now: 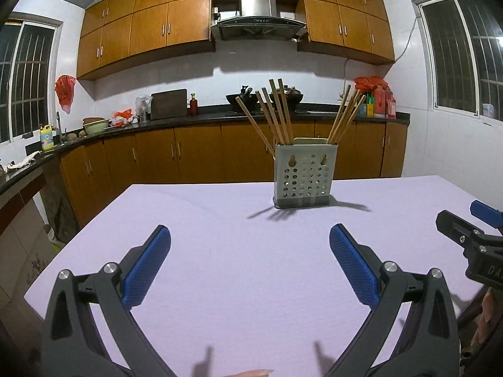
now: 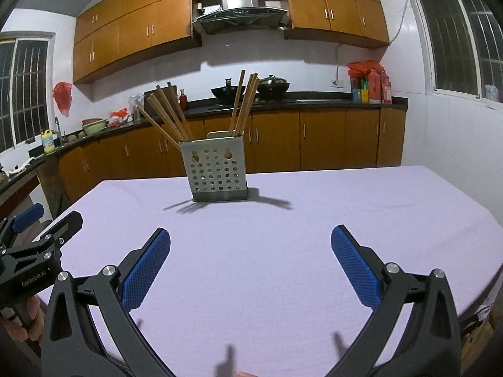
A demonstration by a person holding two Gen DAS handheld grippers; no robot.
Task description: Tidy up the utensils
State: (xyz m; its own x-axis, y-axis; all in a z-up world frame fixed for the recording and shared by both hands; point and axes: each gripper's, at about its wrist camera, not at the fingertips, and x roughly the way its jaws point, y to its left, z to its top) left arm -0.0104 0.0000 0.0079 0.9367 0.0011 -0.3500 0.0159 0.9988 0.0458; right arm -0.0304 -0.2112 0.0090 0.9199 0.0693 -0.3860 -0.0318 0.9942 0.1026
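Observation:
A grey perforated utensil holder (image 1: 304,177) stands upright on the purple table (image 1: 220,235). Several wooden chopsticks (image 1: 276,116) lean left out of one compartment and several more (image 1: 344,117) lean right out of another. It also shows in the right wrist view (image 2: 217,169) with its chopsticks (image 2: 171,113). My left gripper (image 1: 250,238) is open and empty above the near part of the table, well short of the holder. My right gripper (image 2: 250,240) is open and empty, also short of the holder. Each gripper shows at the edge of the other's view.
The table is covered by a purple cloth (image 2: 314,220). Behind it runs a kitchen counter (image 1: 188,119) with woks, bottles and a cutting board, wooden cabinets (image 1: 204,154) below it. Windows are on both side walls.

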